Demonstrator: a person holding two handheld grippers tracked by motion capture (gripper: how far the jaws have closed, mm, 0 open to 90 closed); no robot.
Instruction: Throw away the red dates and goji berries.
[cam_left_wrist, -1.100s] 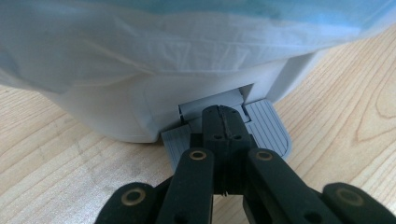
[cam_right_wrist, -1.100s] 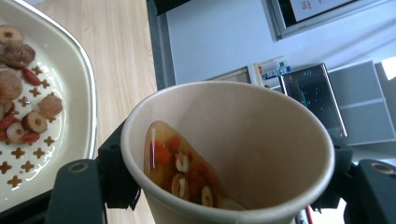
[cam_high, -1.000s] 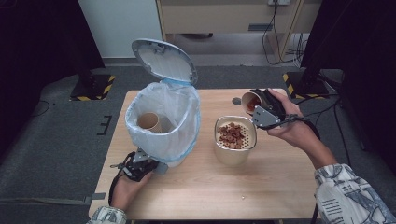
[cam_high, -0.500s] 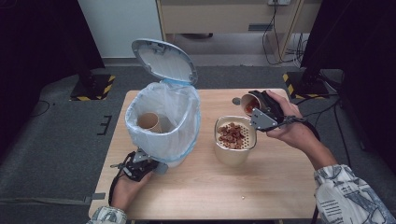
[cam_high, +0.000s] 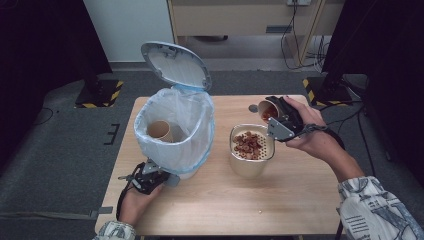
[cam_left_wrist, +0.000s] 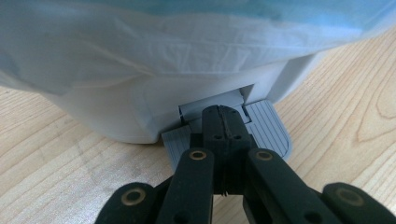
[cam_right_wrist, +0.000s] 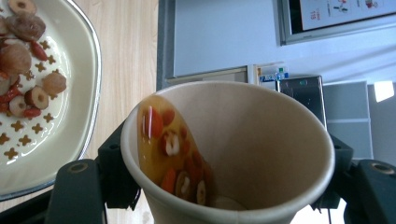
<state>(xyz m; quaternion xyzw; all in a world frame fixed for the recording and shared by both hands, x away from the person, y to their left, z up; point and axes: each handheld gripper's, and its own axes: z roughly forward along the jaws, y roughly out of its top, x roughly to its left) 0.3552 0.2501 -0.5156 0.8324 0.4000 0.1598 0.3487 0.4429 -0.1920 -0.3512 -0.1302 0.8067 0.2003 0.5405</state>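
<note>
A white pedal bin (cam_high: 175, 131) lined with a pale bag stands on the table's left, its lid (cam_high: 175, 65) raised. A paper cup (cam_high: 161, 131) lies inside it. My left gripper (cam_high: 159, 175) is shut, with its tips (cam_left_wrist: 223, 116) resting on the grey pedal (cam_left_wrist: 273, 128) at the bin's foot. My right gripper (cam_high: 274, 114) is shut on another paper cup (cam_high: 267, 110), tilted beside a cream container with a perforated strainer (cam_high: 251, 146) that holds dried fruit. Inside that cup (cam_right_wrist: 261, 130) I see amber liquid with red berries and fruit slices (cam_right_wrist: 173, 154) pooled at the lower wall.
A small grey disc (cam_high: 253, 108) lies on the wooden table (cam_high: 300, 200) behind the held cup, and a crumb (cam_high: 260, 212) sits near the front edge. Two yellow-and-black striped bases (cam_high: 100, 92) stand on the floor beyond the table.
</note>
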